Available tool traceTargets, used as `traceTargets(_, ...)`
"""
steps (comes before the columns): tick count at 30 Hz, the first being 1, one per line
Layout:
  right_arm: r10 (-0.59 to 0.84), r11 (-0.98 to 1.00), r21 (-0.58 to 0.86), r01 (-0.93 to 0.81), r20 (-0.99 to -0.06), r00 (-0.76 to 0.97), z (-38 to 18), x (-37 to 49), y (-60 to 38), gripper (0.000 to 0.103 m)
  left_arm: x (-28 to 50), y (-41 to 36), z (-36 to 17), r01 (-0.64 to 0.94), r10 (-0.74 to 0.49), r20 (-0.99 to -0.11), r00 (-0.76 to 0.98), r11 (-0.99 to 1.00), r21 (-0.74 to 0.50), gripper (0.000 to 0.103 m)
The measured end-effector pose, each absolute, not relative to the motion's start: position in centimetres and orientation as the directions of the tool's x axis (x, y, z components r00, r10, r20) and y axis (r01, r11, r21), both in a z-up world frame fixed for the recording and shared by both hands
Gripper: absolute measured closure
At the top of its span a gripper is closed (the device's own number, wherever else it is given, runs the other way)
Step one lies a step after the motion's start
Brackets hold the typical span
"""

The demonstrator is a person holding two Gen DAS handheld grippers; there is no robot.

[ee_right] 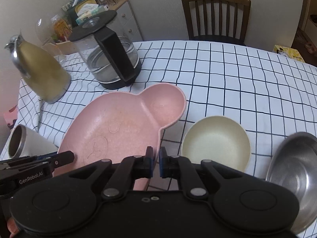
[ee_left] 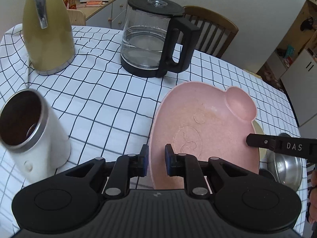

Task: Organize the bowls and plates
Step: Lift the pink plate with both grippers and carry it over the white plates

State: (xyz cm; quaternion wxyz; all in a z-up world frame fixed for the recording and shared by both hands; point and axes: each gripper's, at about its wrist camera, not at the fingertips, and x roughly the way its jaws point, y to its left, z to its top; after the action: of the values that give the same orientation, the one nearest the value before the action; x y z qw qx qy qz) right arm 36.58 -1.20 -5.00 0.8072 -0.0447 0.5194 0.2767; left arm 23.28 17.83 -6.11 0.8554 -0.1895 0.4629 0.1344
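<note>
The pink plate (ee_right: 118, 127), bear-shaped with one ear bowl showing, fills the centre of both views, tilted above the checked worktop (ee_right: 227, 75) and gripped on opposite rims by the left tool (ee_left: 156, 159) and right tool (ee_right: 155, 161), both clenched on it. The step looks like carrying it; next probably calls for setting it over or beside the cream bowl (ee_right: 216, 140) and steel bowl (ee_right: 295, 176) at lower right. Its near edge and second ear are hidden.

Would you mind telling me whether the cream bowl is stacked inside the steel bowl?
No, the cream bowl sits directly on the checked tablecloth, beside the steel bowl.
</note>
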Motion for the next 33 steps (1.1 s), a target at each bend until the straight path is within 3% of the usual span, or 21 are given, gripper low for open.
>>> traceTargets(15, 0.450, 0.816, 0.243, -0.524, -0.836, 0.314, -1.0, 25.9, -4.3, 0.096, 12.0, 16.0, -3.2, -0.350, -0.008, -0.825, 0.565, 0.903, -0.248, 0.087)
traceTargets(33, 0.421, 0.840, 0.248, -0.483, -0.859, 0.292, -5.3, 17.9, -7.3, 0.096, 4.2, 12.5, -7.9, -0.296, -0.055, -0.855, 0.516, 0.925, -0.238, 0.087)
